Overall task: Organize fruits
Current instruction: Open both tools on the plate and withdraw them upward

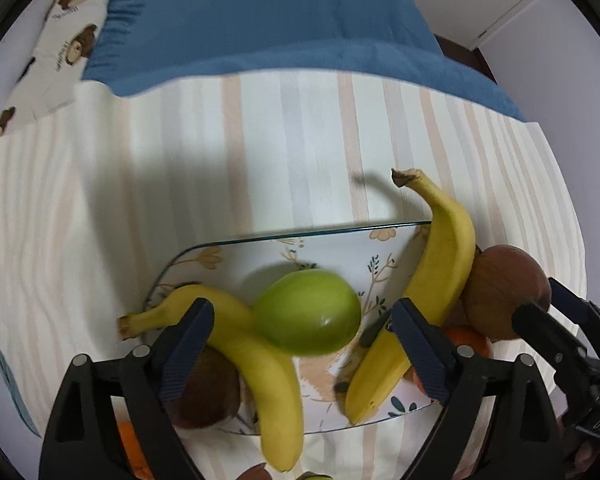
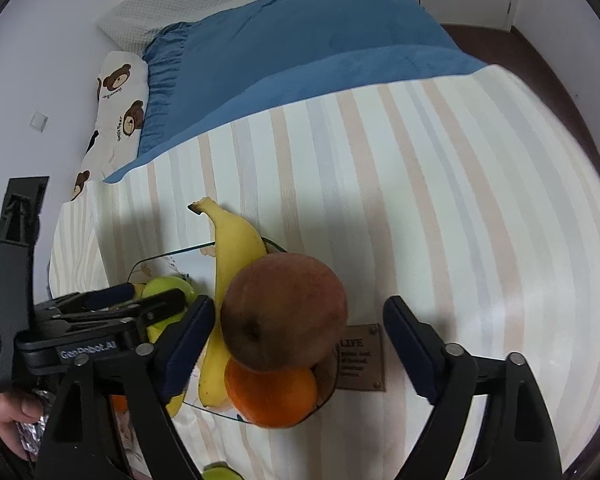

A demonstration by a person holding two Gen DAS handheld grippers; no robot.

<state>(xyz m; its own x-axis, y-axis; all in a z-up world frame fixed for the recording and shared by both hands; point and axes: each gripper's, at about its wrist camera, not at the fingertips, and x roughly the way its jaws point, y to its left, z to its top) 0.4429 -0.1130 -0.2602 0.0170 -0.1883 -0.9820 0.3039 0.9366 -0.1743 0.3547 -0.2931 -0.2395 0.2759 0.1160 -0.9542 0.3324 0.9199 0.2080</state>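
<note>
A glass plate with a floral print lies on the striped bedsheet. On it lie two bananas, a blurred green apple, a brown fruit at the left and an orange. My left gripper is open above the plate, the green apple between its fingers, apart from both. My right gripper is open, and a brown round fruit sits between its fingers on top of an orange, beside a banana. That brown fruit also shows in the left wrist view.
A blue blanket covers the far half of the bed, with a bear-print pillow at the far left. A brown label patch is on the sheet right of the plate. Another green fruit and an orange lie near the bottom edges.
</note>
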